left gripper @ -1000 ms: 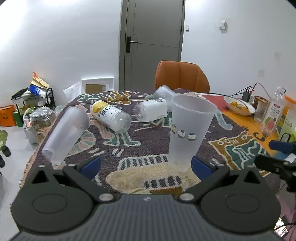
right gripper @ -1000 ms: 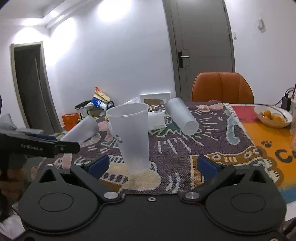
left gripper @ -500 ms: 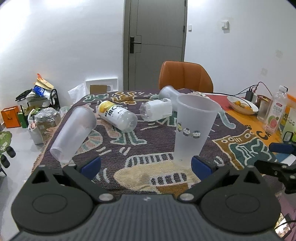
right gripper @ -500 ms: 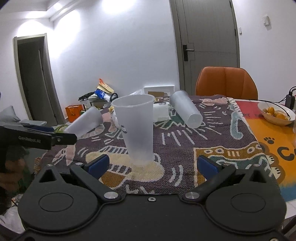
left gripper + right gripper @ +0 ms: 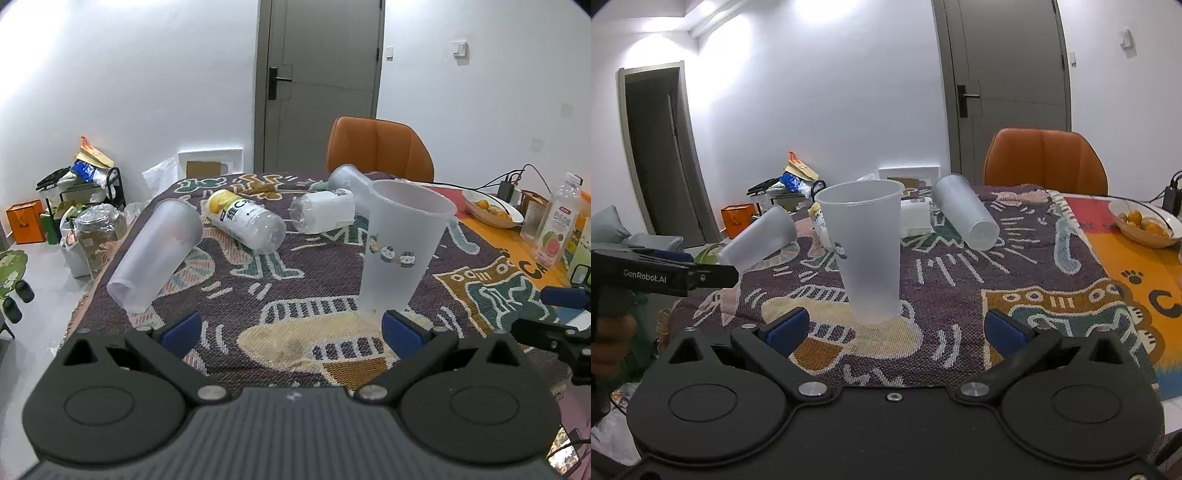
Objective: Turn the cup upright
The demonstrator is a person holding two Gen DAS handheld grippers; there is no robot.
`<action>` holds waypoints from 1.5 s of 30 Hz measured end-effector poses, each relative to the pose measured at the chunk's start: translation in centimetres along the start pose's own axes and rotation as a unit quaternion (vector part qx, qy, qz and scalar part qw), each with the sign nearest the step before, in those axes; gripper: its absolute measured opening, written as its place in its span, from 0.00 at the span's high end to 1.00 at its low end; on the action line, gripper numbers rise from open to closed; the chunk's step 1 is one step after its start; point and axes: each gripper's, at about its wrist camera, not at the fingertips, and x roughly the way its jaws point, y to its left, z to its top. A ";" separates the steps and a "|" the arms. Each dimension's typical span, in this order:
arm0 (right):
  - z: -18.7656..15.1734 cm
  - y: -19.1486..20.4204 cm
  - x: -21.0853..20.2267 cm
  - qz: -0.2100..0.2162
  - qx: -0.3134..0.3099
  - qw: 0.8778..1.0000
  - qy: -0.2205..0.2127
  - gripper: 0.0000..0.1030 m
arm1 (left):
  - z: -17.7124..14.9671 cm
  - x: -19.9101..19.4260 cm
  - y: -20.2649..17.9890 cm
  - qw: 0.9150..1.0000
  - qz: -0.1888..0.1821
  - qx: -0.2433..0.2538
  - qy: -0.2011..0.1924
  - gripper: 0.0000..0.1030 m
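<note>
- Frosted plastic cup (image 5: 400,251) stands upright, mouth up, on the patterned woven cloth (image 5: 295,295) that covers the counter, a row of small cartoon figures printed on its side.
- Left claw (image 5: 291,328) is spread wide and holds nothing; its blue-padded right finger (image 5: 400,334) sits just beside the cup's base, though contact cannot be judged from this angle.
- Right claw (image 5: 895,328) is likewise apart and holds nothing, with the cup (image 5: 866,251) standing ahead of it, between the lines of its two fingers.
- A second frosted cup (image 5: 155,254) lies on its side near the cloth's left edge; a third (image 5: 966,218) lies on its side farther back, its base pointing toward the right claw's camera.
- A clear bottle with a yellow cap and white label (image 5: 245,221) lies tipped over behind the upright cup, next to a white-wrapped clear container (image 5: 323,216), also lying down.
- At the right edge of the counter sit a white bowl of small orange fruit (image 5: 1143,223) and an upright juice bottle with a pink label (image 5: 557,225).
- An orange chair (image 5: 378,149) stands at the far end, before a grey door (image 5: 321,74).
</note>
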 end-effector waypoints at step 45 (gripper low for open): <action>-0.2 0.1 0.7 0.005 0.009 1.000 0.008 0.00 | -0.6 0.4 0.5 1.000 -0.001 -0.004 0.011 0.00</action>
